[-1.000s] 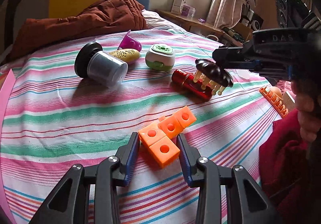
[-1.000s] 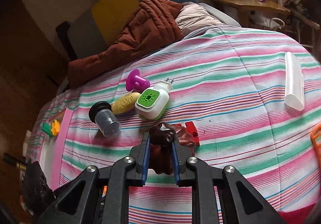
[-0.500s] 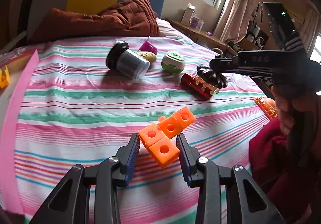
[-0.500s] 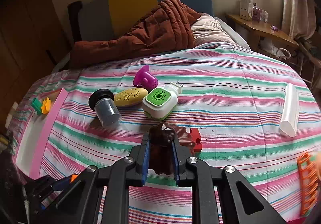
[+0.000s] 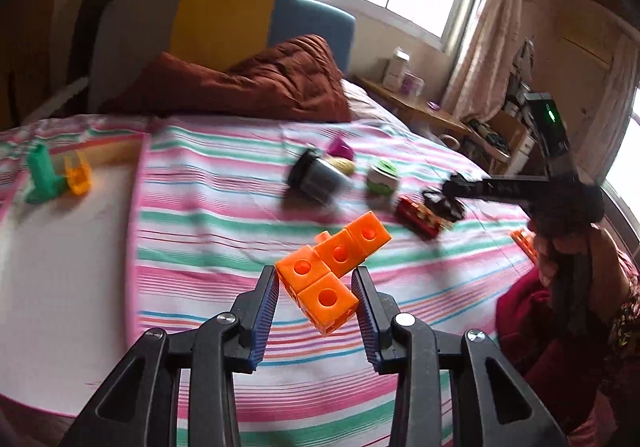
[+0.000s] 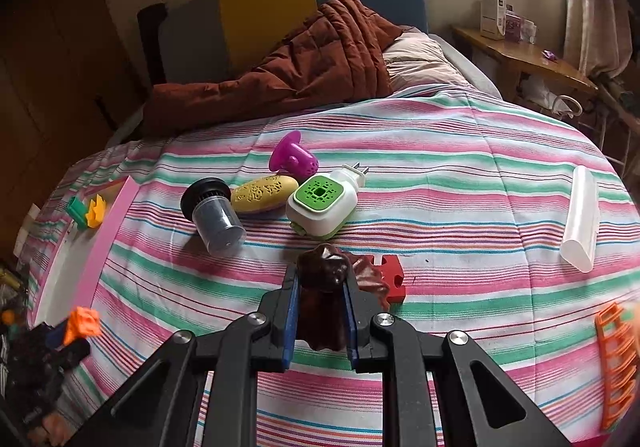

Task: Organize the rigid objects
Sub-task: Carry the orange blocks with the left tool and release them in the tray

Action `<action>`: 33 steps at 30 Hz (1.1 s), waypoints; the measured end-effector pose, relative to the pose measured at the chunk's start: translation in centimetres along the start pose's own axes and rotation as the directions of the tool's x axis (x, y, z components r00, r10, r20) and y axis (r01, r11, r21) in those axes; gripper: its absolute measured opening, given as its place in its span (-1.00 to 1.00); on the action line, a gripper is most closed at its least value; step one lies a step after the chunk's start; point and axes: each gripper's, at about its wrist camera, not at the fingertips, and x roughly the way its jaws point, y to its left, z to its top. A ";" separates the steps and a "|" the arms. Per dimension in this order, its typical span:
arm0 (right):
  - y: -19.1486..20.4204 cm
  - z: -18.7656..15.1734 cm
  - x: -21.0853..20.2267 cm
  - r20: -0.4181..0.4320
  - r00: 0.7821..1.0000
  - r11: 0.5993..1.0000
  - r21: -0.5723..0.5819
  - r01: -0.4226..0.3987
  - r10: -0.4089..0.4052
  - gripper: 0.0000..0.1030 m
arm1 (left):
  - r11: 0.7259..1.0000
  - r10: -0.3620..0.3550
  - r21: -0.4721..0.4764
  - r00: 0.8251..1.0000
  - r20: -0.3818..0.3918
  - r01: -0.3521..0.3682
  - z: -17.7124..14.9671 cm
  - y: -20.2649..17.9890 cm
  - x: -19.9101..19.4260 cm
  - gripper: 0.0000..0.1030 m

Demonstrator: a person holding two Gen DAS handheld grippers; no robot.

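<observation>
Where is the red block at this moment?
In the right wrist view the red block lies on the striped bedspread, just right of the right gripper, nearer than the green-topped plug-in device.

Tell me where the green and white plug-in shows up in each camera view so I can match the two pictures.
Left wrist view: the plug-in is blurred, right of centre in the upper half, right of the grey jar.
Right wrist view: the plug-in sits just above centre, beyond the right gripper and its brown toy.
Shared landmark: the grey jar, left of the plug-in in both views.
</observation>
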 end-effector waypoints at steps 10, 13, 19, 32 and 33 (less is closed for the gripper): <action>0.5 0.0 -0.3 0.011 1.000 1.000 -0.015 -0.020 0.020 -0.62 | 0.982 0.156 -0.106 0.988 0.014 -0.154 1.8 8.2 -2.4 -0.27; 0.4 0.0 -0.3 0.014 1.000 1.000 -0.001 -0.023 0.023 -0.62 | 0.963 0.236 -0.136 0.972 -0.001 -0.234 2.7 11.1 -2.4 -0.27; 0.2 0.1 -0.1 0.007 1.000 1.000 0.006 -0.015 0.015 -0.62 | 0.894 0.359 -0.252 0.929 -0.088 -0.370 4.6 18.2 -1.7 -0.27; 0.4 0.1 0.3 -0.002 1.000 1.000 -0.023 0.001 -0.002 -0.62 | 0.769 0.414 -0.399 0.865 -0.283 -0.499 4.6 24.7 1.4 -0.25; 0.4 0.1 0.4 -0.003 1.000 1.000 -0.023 0.002 -0.003 -0.62 | 0.764 0.426 -0.402 0.862 -0.274 -0.505 4.5 24.6 1.2 -0.21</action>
